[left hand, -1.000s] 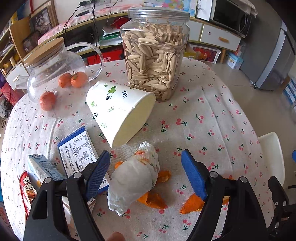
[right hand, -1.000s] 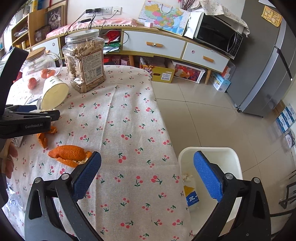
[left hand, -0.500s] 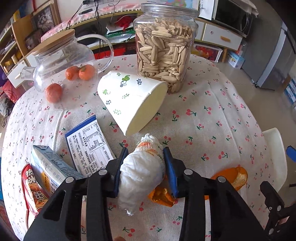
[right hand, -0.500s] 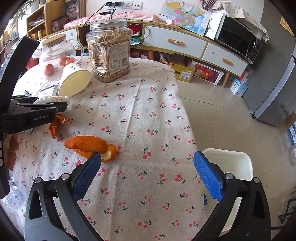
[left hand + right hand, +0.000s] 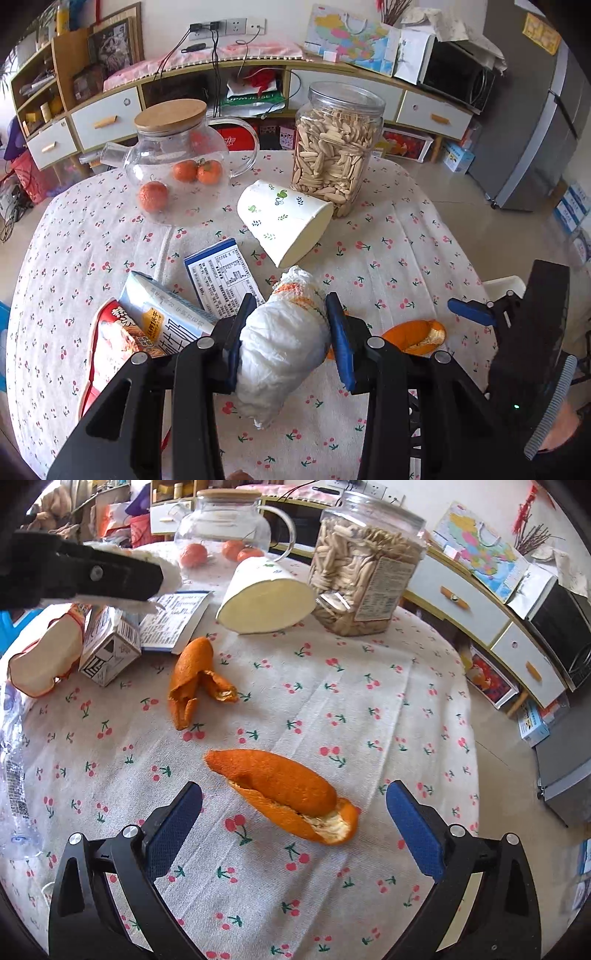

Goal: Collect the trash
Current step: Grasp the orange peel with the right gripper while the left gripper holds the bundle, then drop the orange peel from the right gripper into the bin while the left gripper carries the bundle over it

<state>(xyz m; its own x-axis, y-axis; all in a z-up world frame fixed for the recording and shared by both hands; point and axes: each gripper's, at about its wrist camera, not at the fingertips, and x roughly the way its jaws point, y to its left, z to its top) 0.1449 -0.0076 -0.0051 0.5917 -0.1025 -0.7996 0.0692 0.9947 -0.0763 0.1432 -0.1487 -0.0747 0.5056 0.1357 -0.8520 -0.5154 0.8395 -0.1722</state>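
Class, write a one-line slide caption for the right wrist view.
Open right gripper poised around an orange peel on the cherry-print tablecloth, with a tipped paper cup beyond.

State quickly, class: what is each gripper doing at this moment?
Left gripper: closed on the crumpled tissue wad.
Right gripper: open, holding nothing, jaws either side of an orange peel.

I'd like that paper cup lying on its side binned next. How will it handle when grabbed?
The paper cup looks thin-walled and empty, so it is probably light and may crush under firm tongs. Lying on its side on the tablecloth, it could roll in an arc if nudged.
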